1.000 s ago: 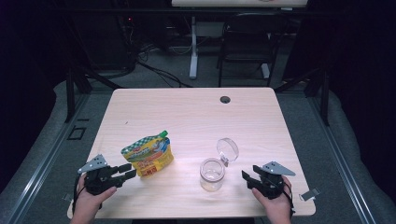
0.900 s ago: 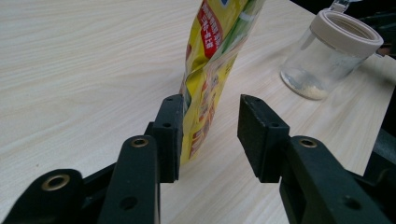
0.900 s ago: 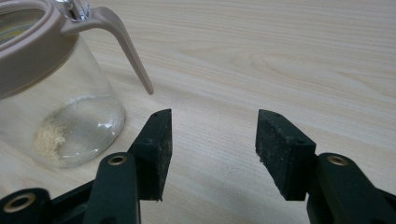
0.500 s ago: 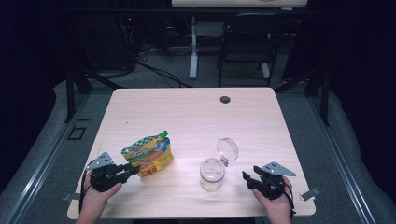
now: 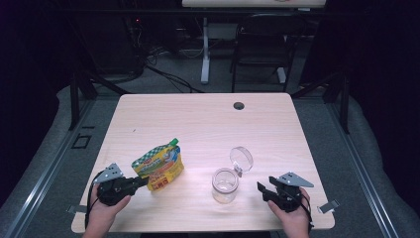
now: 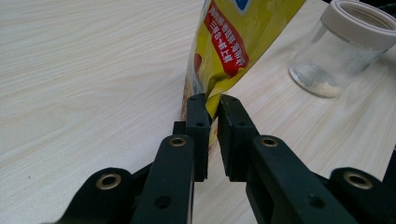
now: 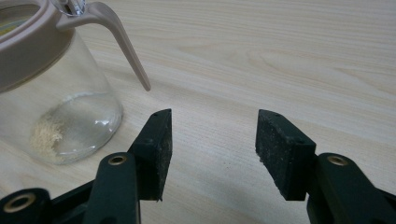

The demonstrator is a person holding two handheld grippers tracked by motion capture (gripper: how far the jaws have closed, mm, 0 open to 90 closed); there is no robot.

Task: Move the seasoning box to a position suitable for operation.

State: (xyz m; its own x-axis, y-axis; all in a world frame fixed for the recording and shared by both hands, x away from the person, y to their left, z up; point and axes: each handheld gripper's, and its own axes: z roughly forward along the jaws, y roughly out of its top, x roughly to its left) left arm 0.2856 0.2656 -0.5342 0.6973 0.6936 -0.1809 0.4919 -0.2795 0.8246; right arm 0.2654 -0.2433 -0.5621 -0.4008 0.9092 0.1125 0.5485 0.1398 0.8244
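Note:
A yellow and green spouted pouch point(image 5: 159, 167) stands tilted on the table's front left. My left gripper point(image 5: 143, 181) comes at it from the left. Its jaws have just been closing and now pinch the pouch's point(image 6: 233, 42) lower corner, as the left gripper view shows point(image 6: 212, 105). A clear glass jar point(image 5: 224, 186) with a beige rim stands at front centre, its hinged lid point(image 5: 241, 158) flipped open, with a little pale powder on its bottom point(image 7: 46, 130). My right gripper point(image 5: 261, 191) rests to the jar's right, apart from it, and stands open point(image 7: 212, 135) with bare table between its pads.
The light wooden table point(image 5: 208, 124) has a dark cable grommet point(image 5: 239, 105) near its far edge. A chair and desk legs stand on the floor beyond the table. The jar point(image 6: 345, 46) lies to the right of the pouch in the left gripper view.
My left gripper edged right toward the pouch and its jaws closed on the pouch's lower corner. The right gripper and the jar stayed put.

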